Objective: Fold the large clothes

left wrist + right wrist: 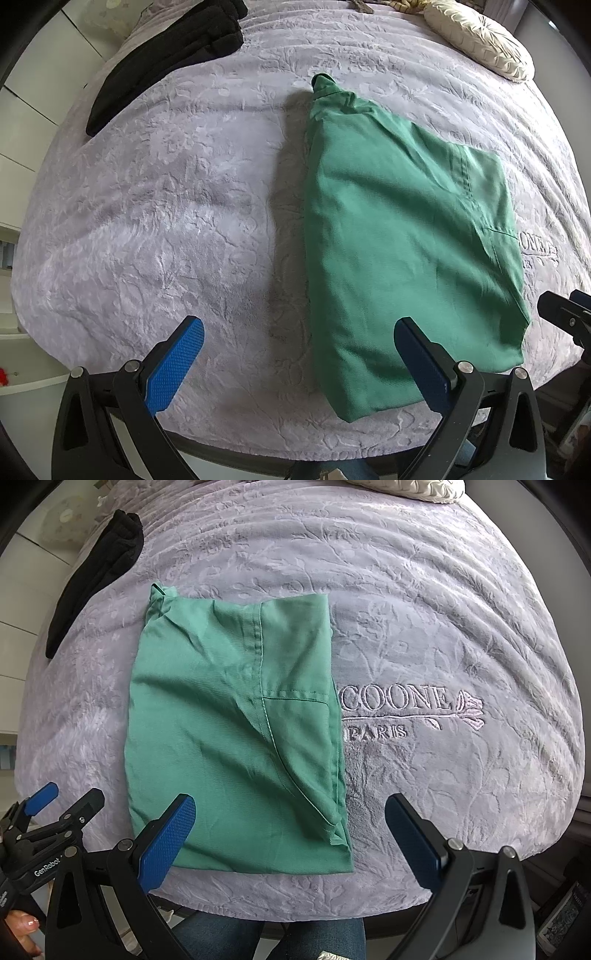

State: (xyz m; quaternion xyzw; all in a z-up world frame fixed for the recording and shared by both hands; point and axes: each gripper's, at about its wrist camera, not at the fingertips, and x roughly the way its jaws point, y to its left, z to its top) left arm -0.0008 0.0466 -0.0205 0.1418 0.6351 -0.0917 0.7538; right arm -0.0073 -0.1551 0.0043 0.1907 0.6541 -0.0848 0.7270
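Your left gripper (299, 354) and right gripper (290, 830) both gape wide, empty, above the folded green garment's (236, 738) near edge; lavender blanket (443, 627) lies bare around it.

A home bedroom. A bed covered by a plush lavender blanket (443, 627) with an embossed floral pattern and embroidered "PARIS" lettering fills both views. A cream pleated pillow (480, 40) lies at its far end, and white cabinet panels (33, 92) stand alongside.

Both wrist views overlook one bed (184, 221), near.
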